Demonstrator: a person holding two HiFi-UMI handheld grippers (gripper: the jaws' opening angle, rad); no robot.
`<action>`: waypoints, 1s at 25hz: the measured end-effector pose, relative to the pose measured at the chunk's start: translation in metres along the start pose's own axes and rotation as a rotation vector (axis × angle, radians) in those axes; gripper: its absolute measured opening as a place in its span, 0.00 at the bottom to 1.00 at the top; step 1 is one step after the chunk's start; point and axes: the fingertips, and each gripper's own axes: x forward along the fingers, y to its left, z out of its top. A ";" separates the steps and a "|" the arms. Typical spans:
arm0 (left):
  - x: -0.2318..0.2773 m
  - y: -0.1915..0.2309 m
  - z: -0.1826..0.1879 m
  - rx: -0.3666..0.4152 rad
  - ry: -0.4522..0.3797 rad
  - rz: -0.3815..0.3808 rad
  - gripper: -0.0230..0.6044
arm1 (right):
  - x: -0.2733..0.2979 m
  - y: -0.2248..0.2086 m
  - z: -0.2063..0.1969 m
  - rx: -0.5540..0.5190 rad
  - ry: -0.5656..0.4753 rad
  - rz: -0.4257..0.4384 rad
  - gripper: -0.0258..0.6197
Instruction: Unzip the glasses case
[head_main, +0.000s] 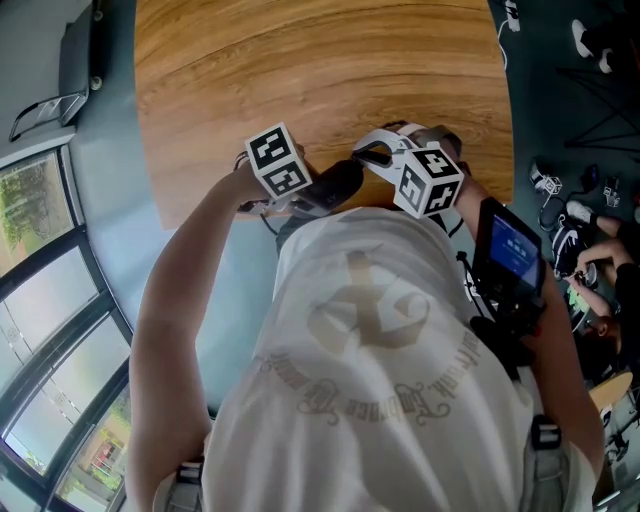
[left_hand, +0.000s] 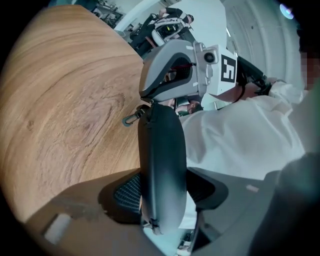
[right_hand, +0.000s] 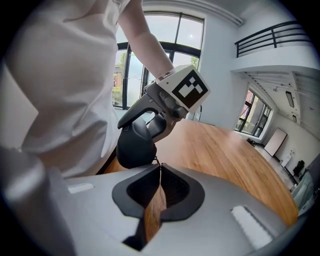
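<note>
One glasses case (left_hand: 161, 145) in left claw (left_hand: 164, 192), right claw (right_hand: 159, 172) at its end

Nothing is reading clearly anywhere. The white shirt (head_main: 380, 400) is carrying an arc of ornate pale lettering under an emblem, too faint to make out, and the small blue screen (head_main: 512, 245) is showing lines too tiny to read.
</note>
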 end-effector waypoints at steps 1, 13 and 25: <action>0.000 0.002 -0.001 0.014 0.022 0.005 0.48 | 0.003 0.000 0.002 -0.008 -0.001 0.010 0.06; -0.001 0.015 -0.002 0.020 0.080 0.056 0.48 | 0.010 -0.007 0.001 0.011 0.018 0.020 0.07; -0.003 0.030 0.006 0.017 0.037 0.111 0.49 | -0.004 -0.004 -0.030 1.037 -0.309 0.171 0.35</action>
